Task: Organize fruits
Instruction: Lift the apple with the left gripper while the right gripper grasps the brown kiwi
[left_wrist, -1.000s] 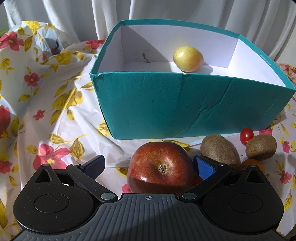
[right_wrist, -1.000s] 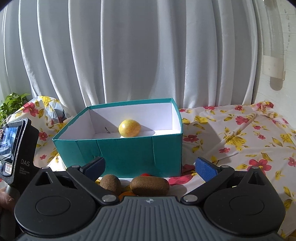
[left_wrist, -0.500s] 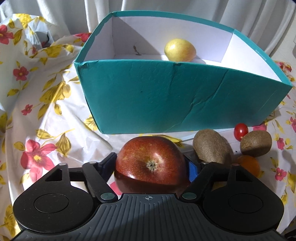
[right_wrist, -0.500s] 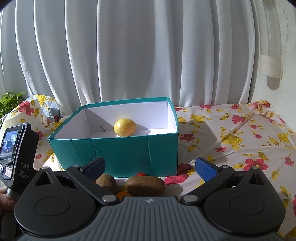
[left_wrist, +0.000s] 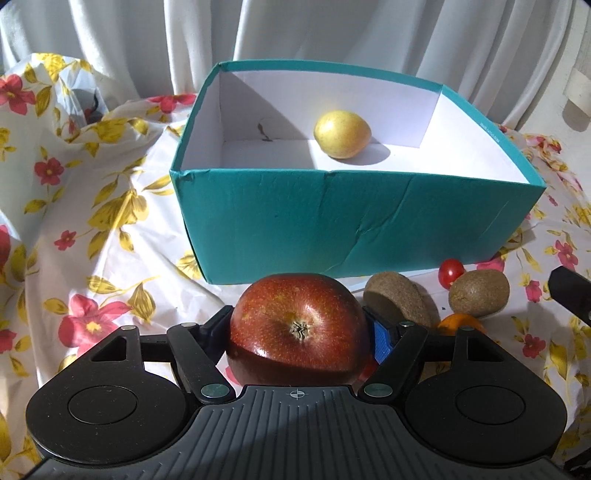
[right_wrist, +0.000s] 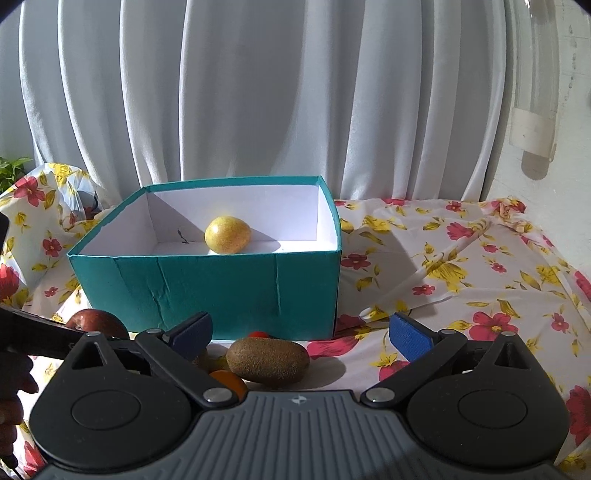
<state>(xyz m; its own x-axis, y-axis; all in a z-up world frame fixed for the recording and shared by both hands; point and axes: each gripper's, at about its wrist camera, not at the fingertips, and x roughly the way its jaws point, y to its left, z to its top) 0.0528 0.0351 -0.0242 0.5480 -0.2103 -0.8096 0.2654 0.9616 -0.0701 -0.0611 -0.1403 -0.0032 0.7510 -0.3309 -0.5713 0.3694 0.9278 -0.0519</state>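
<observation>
My left gripper (left_wrist: 298, 328) is shut on a red apple (left_wrist: 297, 328) and holds it just in front of the teal box (left_wrist: 332, 218). A yellow fruit (left_wrist: 342, 134) lies inside the box. Two kiwis (left_wrist: 397, 306) (left_wrist: 479, 293), a cherry tomato (left_wrist: 451, 272) and an orange fruit (left_wrist: 461, 323) lie on the cloth to the right of the apple. My right gripper (right_wrist: 301, 336) is open and empty above a kiwi (right_wrist: 267, 361); the box (right_wrist: 221, 284), the yellow fruit (right_wrist: 227, 235) and the apple (right_wrist: 98, 323) also show there.
A floral tablecloth (right_wrist: 461, 280) covers the table, bunched up at the left (left_wrist: 74, 110). White curtains (right_wrist: 258, 92) hang close behind the box. A white pipe (right_wrist: 535, 92) runs down the wall at the right.
My left gripper closed on the apple and lifted it, so the view into the box opened up. My right gripper shifted left and nearer the kiwi, still open.
</observation>
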